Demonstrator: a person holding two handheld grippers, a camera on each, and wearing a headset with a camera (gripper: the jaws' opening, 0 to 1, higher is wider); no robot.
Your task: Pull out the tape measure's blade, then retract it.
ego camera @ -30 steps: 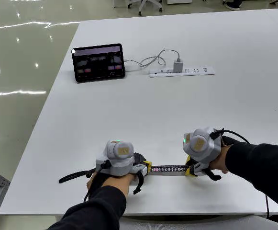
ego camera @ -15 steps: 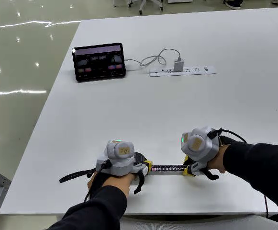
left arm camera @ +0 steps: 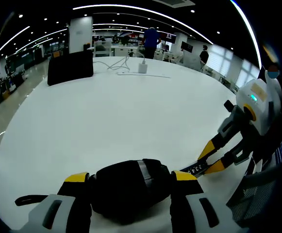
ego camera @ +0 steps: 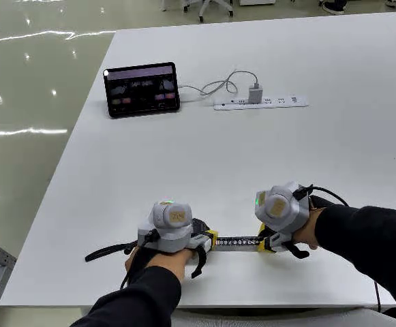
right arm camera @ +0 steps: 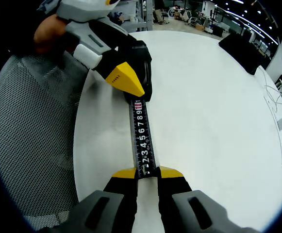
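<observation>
While I look down at the lower middle of the head view, my left gripper (ego camera: 203, 240) has its jaws clamped on the black body of the tape measure (left arm camera: 131, 189), which sits on the white table (ego camera: 266, 157) near the front edge. In the left gripper view that body spans the gap between the two yellow tips at the bottom of the frame. My right gripper (right arm camera: 148, 172) is pinched almost closed on the end of the blade (right arm camera: 141, 136); a short numbered run of it stretches from the tape measure across to those tips. A black strap (ego camera: 105, 251) trails off toward the lower left. At upper left a tablet (ego camera: 142, 88) stands, with a power strip (ego camera: 260, 103) to its right.
</observation>
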